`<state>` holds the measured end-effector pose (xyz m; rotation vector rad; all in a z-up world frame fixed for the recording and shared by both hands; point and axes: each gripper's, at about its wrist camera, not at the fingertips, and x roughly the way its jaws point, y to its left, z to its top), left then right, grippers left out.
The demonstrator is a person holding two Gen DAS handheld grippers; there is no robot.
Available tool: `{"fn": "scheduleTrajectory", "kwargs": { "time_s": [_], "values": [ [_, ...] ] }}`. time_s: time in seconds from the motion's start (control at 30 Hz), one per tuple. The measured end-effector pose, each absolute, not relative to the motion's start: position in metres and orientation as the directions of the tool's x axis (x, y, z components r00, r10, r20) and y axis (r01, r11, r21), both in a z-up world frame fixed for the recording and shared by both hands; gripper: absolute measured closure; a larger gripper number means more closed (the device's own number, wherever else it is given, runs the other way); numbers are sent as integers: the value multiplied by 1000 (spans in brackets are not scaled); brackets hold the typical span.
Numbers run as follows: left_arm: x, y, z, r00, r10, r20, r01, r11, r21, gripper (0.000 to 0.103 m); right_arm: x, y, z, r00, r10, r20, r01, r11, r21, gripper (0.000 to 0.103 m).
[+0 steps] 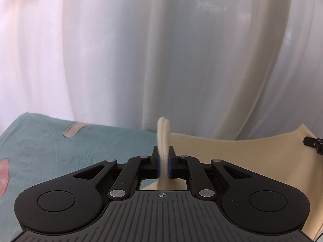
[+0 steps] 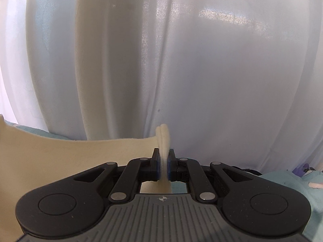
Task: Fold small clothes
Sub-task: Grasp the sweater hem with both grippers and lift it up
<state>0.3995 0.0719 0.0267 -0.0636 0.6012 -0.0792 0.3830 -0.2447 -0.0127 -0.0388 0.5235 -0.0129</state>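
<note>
A cream garment [image 1: 232, 151] is held up off a teal sheet [image 1: 60, 147] by both grippers. My left gripper [image 1: 164, 151] is shut on one corner of it; a bunched fold of cloth sticks up between the blue pads [image 1: 158, 165]. From there the fabric stretches right, where the tip of the other gripper shows at the frame edge. My right gripper [image 2: 164, 153] is shut on the other corner of the cream garment [image 2: 60, 157], which spreads away to the left. The lower part of the garment is hidden below both grippers.
White curtains [image 1: 181, 60] hang close behind the bed in both views. The teal sheet carries pink printed patches [image 1: 72, 130]. At the right edge of the right wrist view lies a purple and pink object [image 2: 306, 171] on teal cloth [image 2: 292, 183].
</note>
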Motion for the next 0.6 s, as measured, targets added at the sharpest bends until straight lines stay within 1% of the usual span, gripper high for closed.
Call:
{"fn": "scheduleTrajectory", "kwargs": {
  "time_s": [0.17,0.3,0.37,0.43,0.47,0.5,0.53,0.57,0.6],
  "values": [
    [404,71,13,811,-59,-583,26,998,-64,93,391,-243,-20,863,-33,-504,18,999,-36,97],
    [404,67,5,810,-36,-585,20,999,-35,93,391,-233,-21,871,-39,-490,16,999,-50,97],
    [404,65,2,811,-15,-584,8,1000,-13,90,389,-233,-24,876,-42,-480,23,999,-44,96],
    [402,67,0,815,26,-579,-29,1000,3,81,387,-235,-24,885,-62,-461,51,998,-37,95],
    [401,69,0,817,54,-575,-59,998,10,63,382,-237,-23,892,-92,-442,87,996,-32,92],
    [397,70,1,825,80,-560,-90,996,11,42,379,-237,-22,897,-112,-428,112,993,-24,85],
    [392,72,2,843,87,-531,-104,995,-2,39,377,-238,-21,904,-102,-416,112,994,0,82],
    [388,72,4,859,79,-506,-105,994,-22,38,376,-238,-21,909,-71,-412,91,995,30,81],
    [384,72,6,872,57,-487,-96,994,-54,33,377,-235,-23,907,-29,-420,58,997,56,79]
  ]
}}
